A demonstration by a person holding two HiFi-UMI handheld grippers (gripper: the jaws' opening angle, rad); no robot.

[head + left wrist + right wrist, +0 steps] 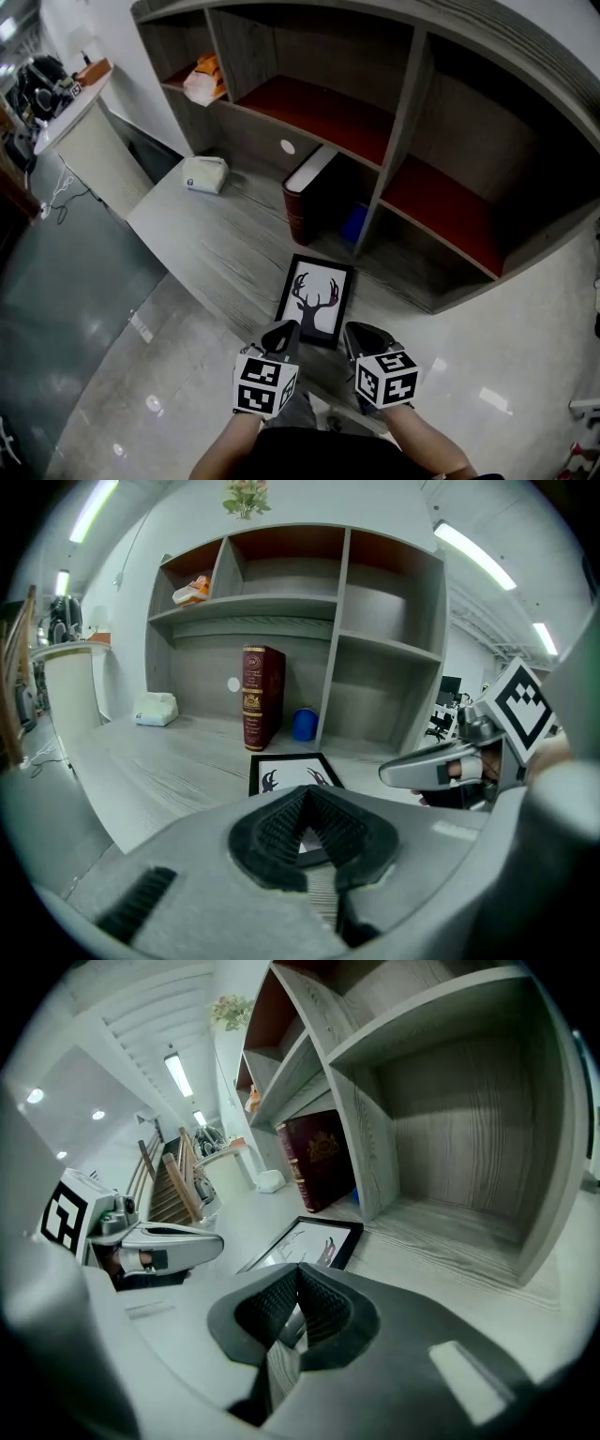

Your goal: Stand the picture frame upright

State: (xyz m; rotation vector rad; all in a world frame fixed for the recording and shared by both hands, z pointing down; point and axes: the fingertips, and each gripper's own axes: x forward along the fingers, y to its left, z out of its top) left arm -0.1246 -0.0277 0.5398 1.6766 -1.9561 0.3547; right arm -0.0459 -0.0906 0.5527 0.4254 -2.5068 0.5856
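Note:
A black picture frame (315, 297) with a deer print lies flat on the grey desk (202, 234), just in front of the shelf unit. It also shows in the left gripper view as the picture frame (286, 772) and in the right gripper view as the picture frame (305, 1240). My left gripper (283, 333) hovers at the frame's near left corner, jaws shut and empty. My right gripper (360, 337) hangs at the near right corner, also shut with nothing held. Neither visibly touches the frame.
A dark red book (298, 208) stands upright in the lower shelf bay, a blue cup (353, 223) beside it. A white box (204, 174) sits on the desk at the left. The wooden shelf unit (403, 122) rises behind the frame. Orange and white items (203, 80) lie on an upper shelf.

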